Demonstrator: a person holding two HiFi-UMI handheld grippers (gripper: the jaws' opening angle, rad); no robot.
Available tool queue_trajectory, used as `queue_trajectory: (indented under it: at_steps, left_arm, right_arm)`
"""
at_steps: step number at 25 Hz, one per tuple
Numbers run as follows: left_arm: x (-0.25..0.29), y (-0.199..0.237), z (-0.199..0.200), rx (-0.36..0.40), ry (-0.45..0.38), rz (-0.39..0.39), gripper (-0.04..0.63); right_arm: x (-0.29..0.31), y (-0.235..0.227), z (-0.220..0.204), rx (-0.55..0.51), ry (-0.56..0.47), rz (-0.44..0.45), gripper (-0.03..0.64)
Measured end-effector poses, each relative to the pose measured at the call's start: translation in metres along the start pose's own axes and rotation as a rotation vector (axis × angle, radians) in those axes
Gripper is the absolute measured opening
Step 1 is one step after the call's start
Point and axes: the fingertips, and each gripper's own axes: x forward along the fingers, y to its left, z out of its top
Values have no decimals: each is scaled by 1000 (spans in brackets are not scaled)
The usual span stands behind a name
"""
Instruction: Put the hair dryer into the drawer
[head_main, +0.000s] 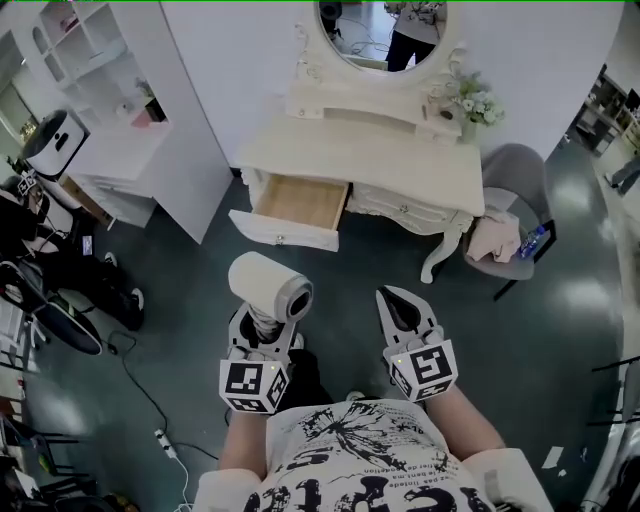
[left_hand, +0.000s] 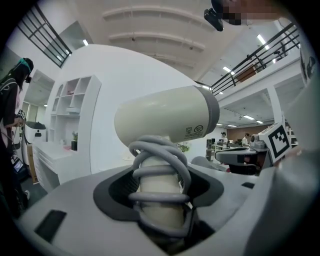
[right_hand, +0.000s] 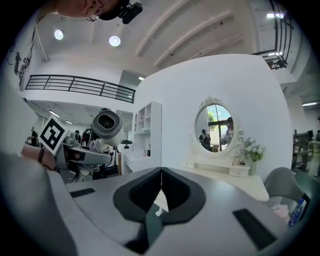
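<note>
A cream hair dryer (head_main: 270, 285) stands upright in my left gripper (head_main: 262, 325), its grey cord wound round the handle. In the left gripper view both jaws are shut on that wrapped handle, with the hair dryer's barrel (left_hand: 167, 120) above them. My right gripper (head_main: 395, 298) is beside it, shut with nothing between its jaws. The right gripper view shows its jaws touching (right_hand: 161, 172) and the hair dryer (right_hand: 106, 126) off to the left. The open wooden drawer (head_main: 285, 232) of the white dressing table (head_main: 400, 160) lies ahead of both grippers and looks empty.
An oval mirror (head_main: 380, 30) and flowers (head_main: 478, 102) sit on the dressing table. A grey chair (head_main: 515, 170) with a cloth (head_main: 492, 240) stands to its right. A white shelf unit (head_main: 110, 100) is at the left, with bags and cables on the dark floor.
</note>
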Motion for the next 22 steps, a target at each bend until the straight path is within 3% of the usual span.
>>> queue_trajectory:
  at_steps: [6, 15, 22]
  left_arm:
    - [73, 48, 11, 18, -10, -88, 273]
    - [198, 147, 51, 86, 18, -262, 273]
    - [279, 197, 58, 122, 95, -396, 273]
  right_arm:
    - [72, -18, 3, -1, -1, -73, 17]
    - [204, -47, 24, 53, 9, -272, 17]
    - [280, -76, 37, 105, 19, -420, 17]
